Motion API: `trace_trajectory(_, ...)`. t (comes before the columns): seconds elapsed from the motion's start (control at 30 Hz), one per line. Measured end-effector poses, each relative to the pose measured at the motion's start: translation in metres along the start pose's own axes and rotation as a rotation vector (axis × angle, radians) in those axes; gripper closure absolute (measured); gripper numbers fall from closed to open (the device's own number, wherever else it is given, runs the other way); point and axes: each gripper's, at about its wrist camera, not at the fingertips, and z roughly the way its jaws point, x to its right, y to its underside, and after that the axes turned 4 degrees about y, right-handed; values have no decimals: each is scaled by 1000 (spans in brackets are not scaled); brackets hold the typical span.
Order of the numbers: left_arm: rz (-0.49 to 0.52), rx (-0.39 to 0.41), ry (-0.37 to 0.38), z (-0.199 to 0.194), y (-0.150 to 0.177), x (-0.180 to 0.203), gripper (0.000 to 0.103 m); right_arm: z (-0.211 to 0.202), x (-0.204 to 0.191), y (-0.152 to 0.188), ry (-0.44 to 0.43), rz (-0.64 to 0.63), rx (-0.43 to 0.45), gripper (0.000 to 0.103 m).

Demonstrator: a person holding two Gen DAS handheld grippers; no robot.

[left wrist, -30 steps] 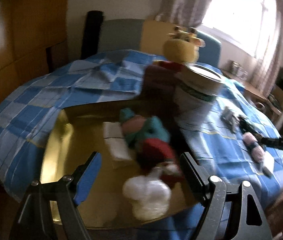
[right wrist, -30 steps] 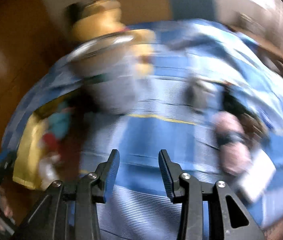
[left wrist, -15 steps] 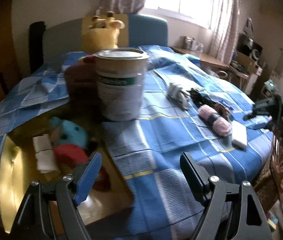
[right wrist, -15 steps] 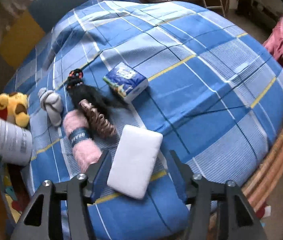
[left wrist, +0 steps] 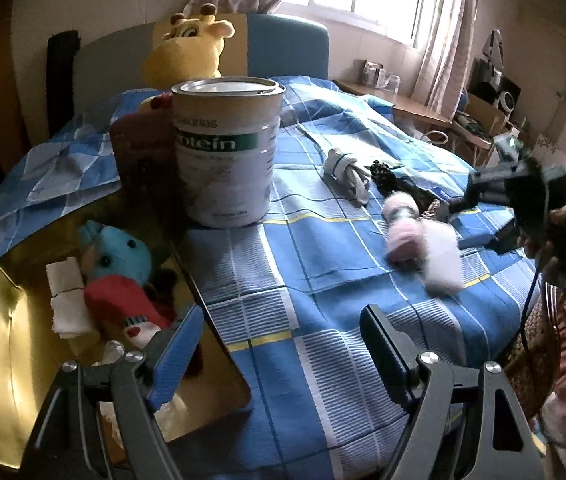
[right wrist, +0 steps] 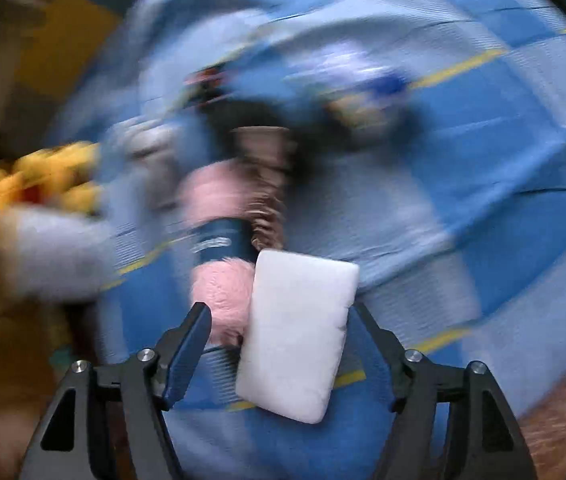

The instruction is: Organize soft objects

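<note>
White and pillowy, the sponge pad [right wrist: 297, 332] lies flat on the blue checked bedcover [right wrist: 483, 160], touching the pink fluffy yarn ball [right wrist: 219, 284] on its left side. It looks light, squashy and not slippery, so it should give under the pads and spring back; the short width across its middle seems the best place to pinch, clear of the yarn. The right tongs [right wrist: 279, 344] have just been opening and now stand wide, pointing steeply down with the pad lying between the fingers [right wrist: 187, 344]; neither pad presses on it yet, so nothing is gripped. The left tongs [left wrist: 279, 344] hang wide open too, empty, over the bedcover beside the gold tray [left wrist: 15, 360], where a blue plush toy [left wrist: 119, 256] and a folded white cloth [left wrist: 67, 296] already lie. A protein tin [left wrist: 227, 148] stands upright behind the tray, a yellow giraffe plush [left wrist: 187, 52] behind that
</note>
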Motion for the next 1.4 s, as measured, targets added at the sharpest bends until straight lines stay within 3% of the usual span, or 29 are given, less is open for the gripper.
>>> trace_trajectory(0.07,4,-4,5,1,-1,2,22,-2,-24,7,-83,-66,10,31)
trace_trajectory(0.1,8,-4,5,1,-2,3,22,-3,-32,8,-84,-90,24,31)
trace_trajectory(0.33,13,-46,61,17,-9,16,22,-24,-47,-5,96,-163,311,31)
trace_trajectory(0.5,22,-84,123,35,-20,36,23,-25,-14,-14,192,-70,475,31)
trace_trajectory(0.57,27,-104,152,45,-24,46,26,-36,5,-19,111,24,500,31)
trace_trajectory(0.63,37,-123,179,55,-28,58,30,-47,21,-21,85,84,546,31)
trace_trajectory(0.73,35,-172,250,76,-34,78,38,-45,35,-26,-2,158,519,31)
trace_trajectory(0.93,-32,-228,341,111,-50,107,42,-42,33,-25,-47,145,509,31)
trace_trajectory(1.1,-131,-260,370,140,-66,118,42,-42,33,-20,-85,144,504,31)
trace_trajectory(1.27,-154,-292,326,174,-75,129,43,-39,32,-22,-100,136,490,31)
trace_trajectory(1.3,-156,-301,314,180,-75,130,46,-39,32,-23,-101,133,488,31)
trace_trajectory(1.33,-151,-322,312,188,-73,132,69,-38,32,-23,-103,132,487,31)
trace_trajectory(1.37,-139,-336,310,191,-72,133,78,-38,32,-23,-106,133,484,31)
trace_trajectory(1.4,-136,-321,311,189,-70,132,78,-38,32,-24,-106,134,483,31)
